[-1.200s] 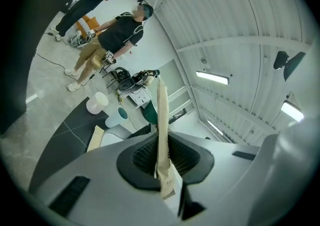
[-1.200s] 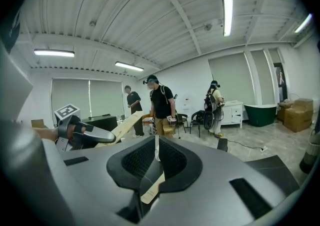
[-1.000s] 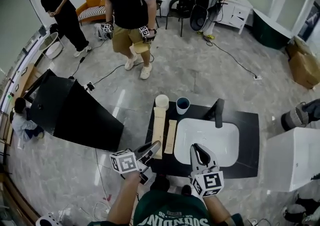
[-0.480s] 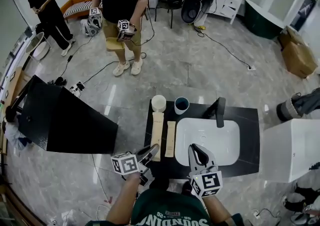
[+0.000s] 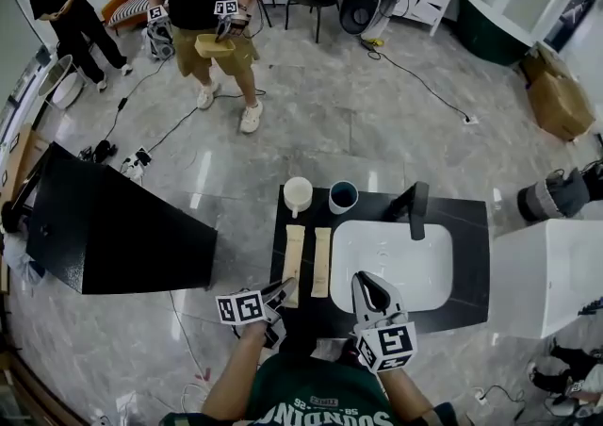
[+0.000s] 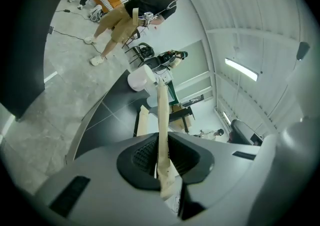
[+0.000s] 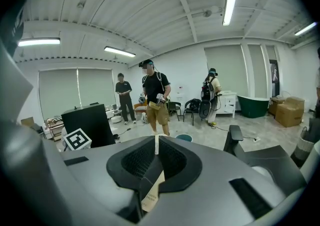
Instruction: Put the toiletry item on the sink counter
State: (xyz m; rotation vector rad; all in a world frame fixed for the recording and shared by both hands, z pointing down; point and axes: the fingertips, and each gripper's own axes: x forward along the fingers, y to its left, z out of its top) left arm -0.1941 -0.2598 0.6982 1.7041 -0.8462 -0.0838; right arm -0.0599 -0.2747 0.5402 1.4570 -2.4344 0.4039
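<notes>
A long beige toiletry packet [image 5: 294, 259] lies along the left strip of the black sink counter [image 5: 471, 226], pointing at a white cup [image 5: 298, 194]. My left gripper [image 5: 285, 286] is shut on its near end; in the left gripper view the packet [image 6: 162, 120] runs out from between the pads. A second beige packet [image 5: 321, 261] lies free beside it, next to the white basin [image 5: 391, 269]. My right gripper [image 5: 364, 283] hovers at the basin's near edge. It is shut on a thin beige printed packet [image 7: 151, 197], seen edge-on in the right gripper view.
A teal cup [image 5: 343, 196] stands by the white cup, and a black faucet [image 5: 415, 210] stands behind the basin. A black cabinet [image 5: 113, 226] is on the left and a white unit [image 5: 551, 292] on the right. People stand at the back; cables cross the floor.
Both grippers keep their grips and places by the counter's near edge. The head view has tilted, and the person in the black shirt has walked farther away.
</notes>
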